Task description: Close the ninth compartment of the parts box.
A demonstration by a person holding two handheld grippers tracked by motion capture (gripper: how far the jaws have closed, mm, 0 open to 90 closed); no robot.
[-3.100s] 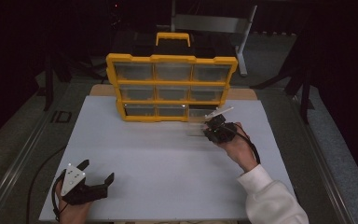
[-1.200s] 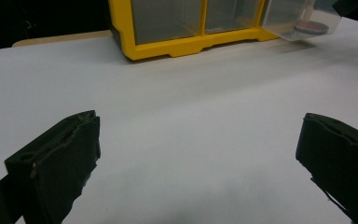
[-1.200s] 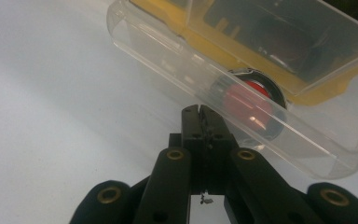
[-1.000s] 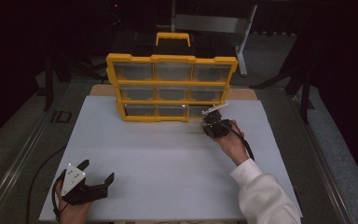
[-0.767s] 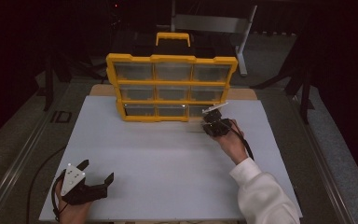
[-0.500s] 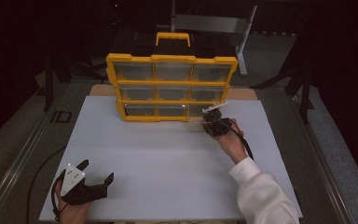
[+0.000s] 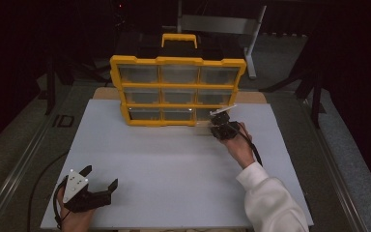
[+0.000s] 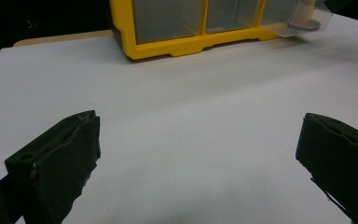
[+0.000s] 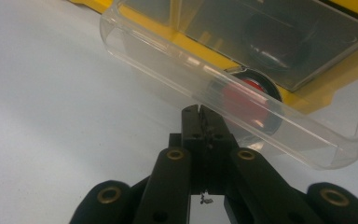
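Two grippers are working — the right gripper is clamping the clear drawer, the left gripper is resting wide open on the table.

you can read one mark: "id" in pale letters on the dark floor strip left of the white board. nothing else carries legible text.

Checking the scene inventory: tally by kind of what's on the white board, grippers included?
Yellow drawer cabinet: 1
Clear drawer, pulled out: 1
Red-and-black round part in that drawer: 1
Grippers: 2, left gripper and right gripper
Total: 5
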